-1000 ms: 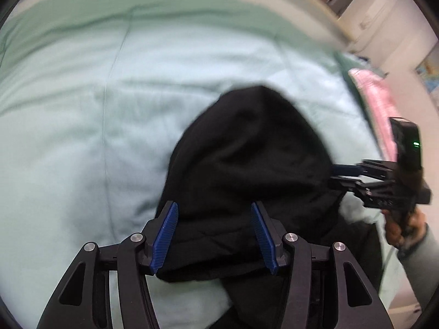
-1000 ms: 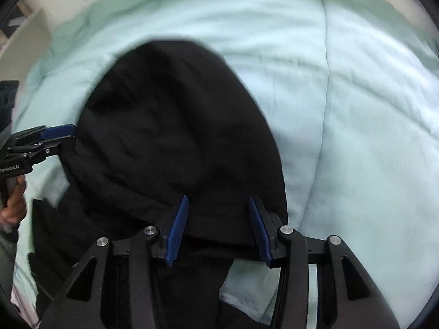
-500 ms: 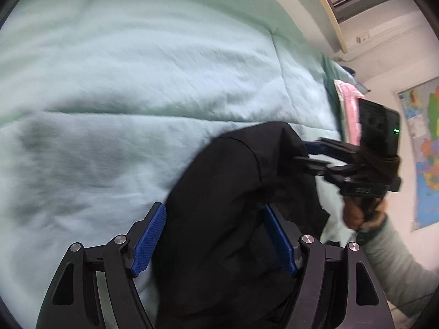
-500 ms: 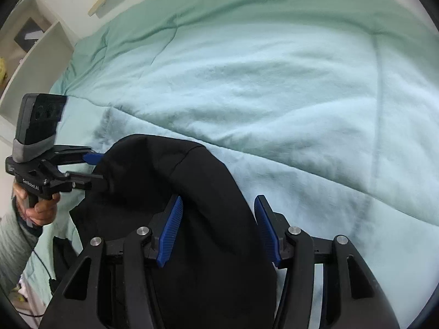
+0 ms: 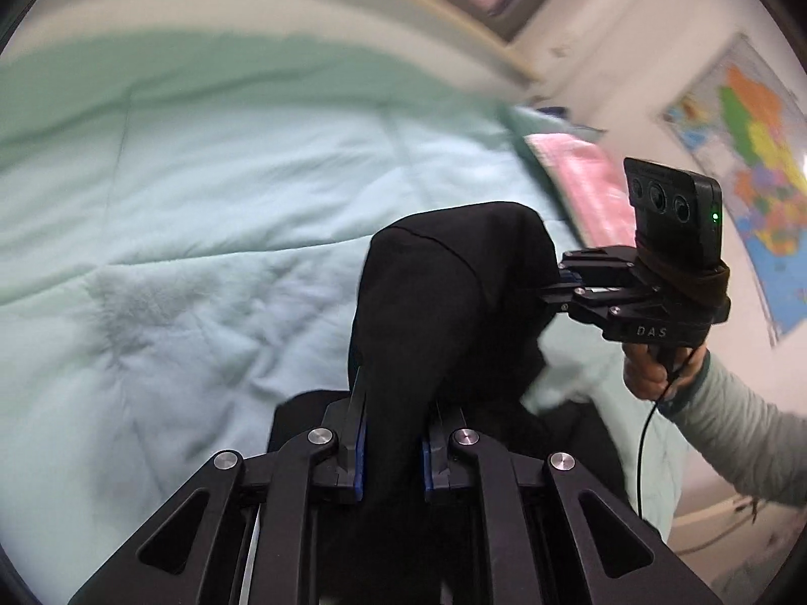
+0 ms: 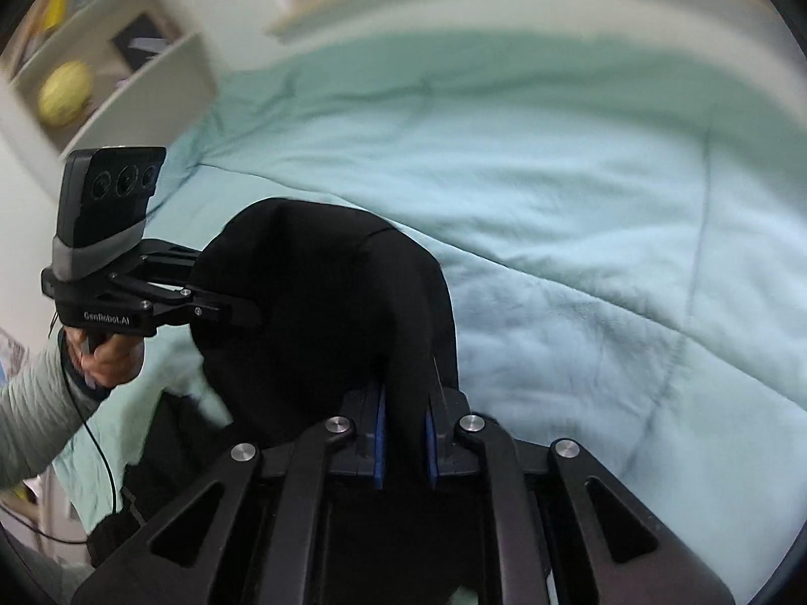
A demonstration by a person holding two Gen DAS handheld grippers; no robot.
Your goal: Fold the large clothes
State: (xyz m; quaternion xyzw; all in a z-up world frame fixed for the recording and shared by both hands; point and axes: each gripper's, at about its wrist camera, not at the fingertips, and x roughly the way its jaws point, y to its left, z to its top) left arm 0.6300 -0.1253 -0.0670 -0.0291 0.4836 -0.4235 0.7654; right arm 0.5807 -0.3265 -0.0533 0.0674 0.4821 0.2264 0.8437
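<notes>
Left wrist view: the black garment [image 5: 444,302] hangs bunched between the two tools, lifted above the bed, its raised fold running roughly from the near tongs across to the far ones, with the rest drooping down toward the bed's near edge. The left tongs [image 5: 391,446] are pressed together on a thick fold of the cloth, blue pads squeezing it from both sides, and they point steeply downward. Across from them the right tongs [image 5: 555,287] bite into the garment's far edge; the right hand [image 5: 650,368], in a pale grey-green sleeve [image 5: 731,428], grips the handle from below, a thin black cable [image 5: 643,448] trailing down.

In the right wrist view the right tongs [image 6: 403,436] are likewise clamped on black cloth, and the left tongs [image 6: 242,312] reach in sideways, held by the left hand [image 6: 108,358].

Under it all lies a bed with a pale mint quilted duvet [image 5: 176,252]. A pink cloth [image 5: 580,176] lies at its far side, a coloured map [image 5: 746,141] hangs on the wall, and white shelves [image 6: 116,75] hold a yellowish round object [image 6: 65,93].
</notes>
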